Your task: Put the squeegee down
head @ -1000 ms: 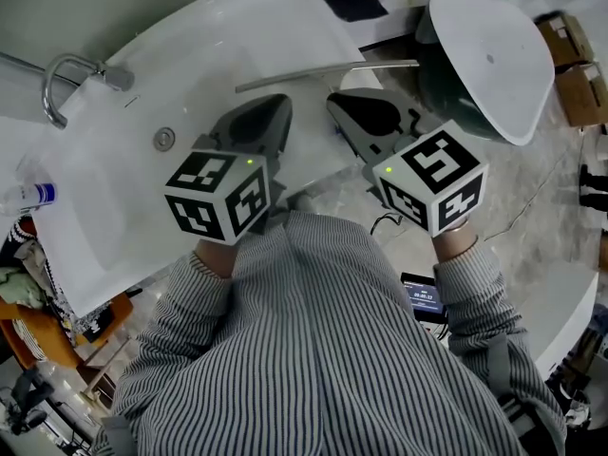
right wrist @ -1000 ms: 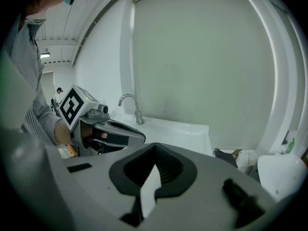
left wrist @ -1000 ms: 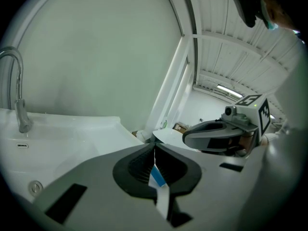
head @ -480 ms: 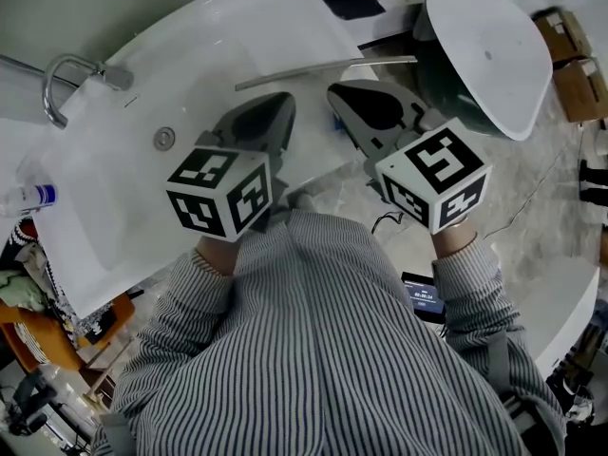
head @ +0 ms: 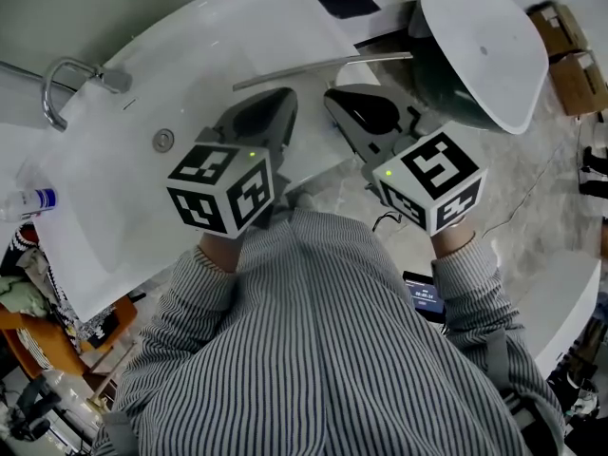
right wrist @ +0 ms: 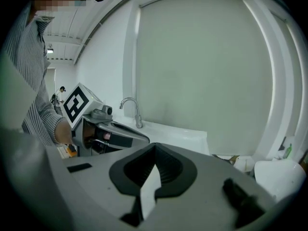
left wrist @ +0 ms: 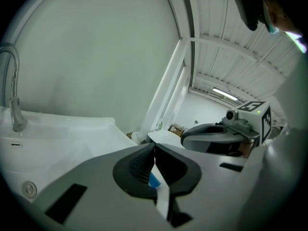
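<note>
Nothing shifts since a second ago: left gripper (left wrist: 154, 150) and right gripper (right wrist: 154, 149) hover by the sink (head: 123, 179), jaws together, empty. Thin bar (head: 323, 68), probably the squeegee, already lies down.

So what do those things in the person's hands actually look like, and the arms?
The left gripper and right gripper are grey plastic shells tapering to two jaws lined with black ribbed pads. Each carries a white cube with black square markers and a small green light. The person wears a long-sleeved shirt with fine grey and white stripes.
</note>
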